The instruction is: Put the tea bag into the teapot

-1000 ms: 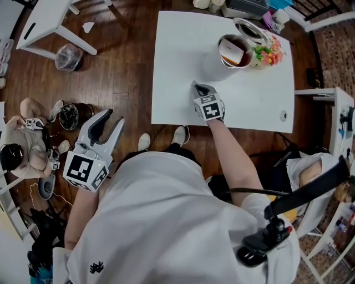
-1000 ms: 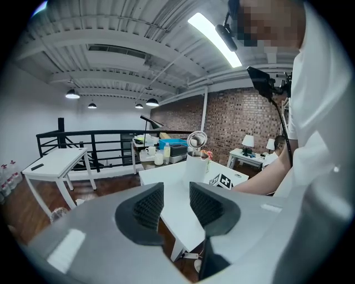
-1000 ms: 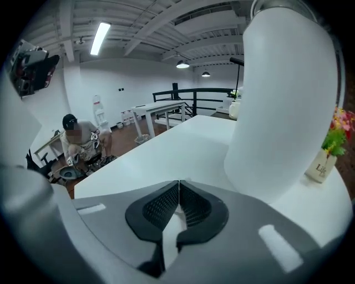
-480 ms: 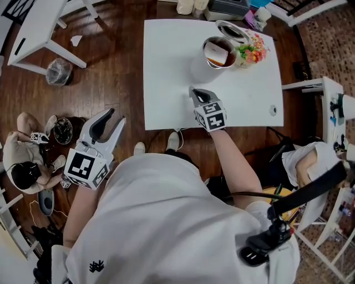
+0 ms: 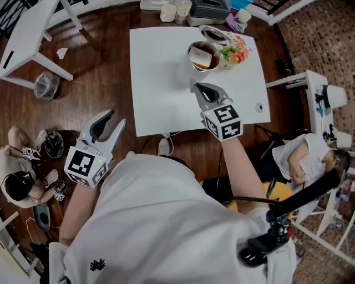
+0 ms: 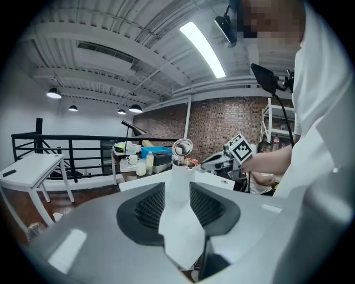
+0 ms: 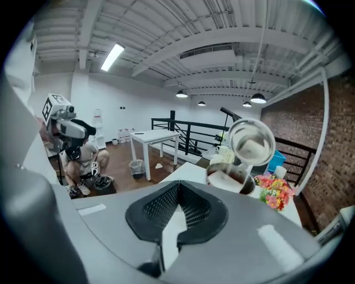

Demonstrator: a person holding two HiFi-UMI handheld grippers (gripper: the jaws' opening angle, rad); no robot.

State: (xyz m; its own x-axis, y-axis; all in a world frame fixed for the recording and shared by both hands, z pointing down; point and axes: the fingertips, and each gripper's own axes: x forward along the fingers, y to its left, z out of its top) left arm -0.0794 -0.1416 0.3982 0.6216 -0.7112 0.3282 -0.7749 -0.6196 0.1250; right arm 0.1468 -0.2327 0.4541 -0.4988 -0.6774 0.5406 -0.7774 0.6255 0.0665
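Observation:
The white teapot (image 5: 195,60) stands at the far right of the white table (image 5: 155,83), its hinged lid (image 5: 213,34) tipped open. A pale tea bag (image 5: 203,55) lies inside the pot in dark liquid. My right gripper (image 5: 195,85) hovers above the table just in front of the pot, shut with nothing between its pads. In the right gripper view the teapot (image 7: 233,178) and its raised lid (image 7: 252,142) lie ahead of the closed right gripper (image 7: 178,185). My left gripper (image 5: 115,116) hangs open and empty over the wooden floor, left of the table.
Flowers (image 5: 236,52) sit right beside the pot. Cups and boxes (image 5: 177,8) crowd the table's far edge. Another white table (image 5: 28,33) and a bin bag (image 5: 45,86) stand at the left. A person (image 5: 16,183) sits on the floor near my left gripper.
My right gripper has lifted off the table and drawn back toward me, still shut. The left gripper has stayed where it was.

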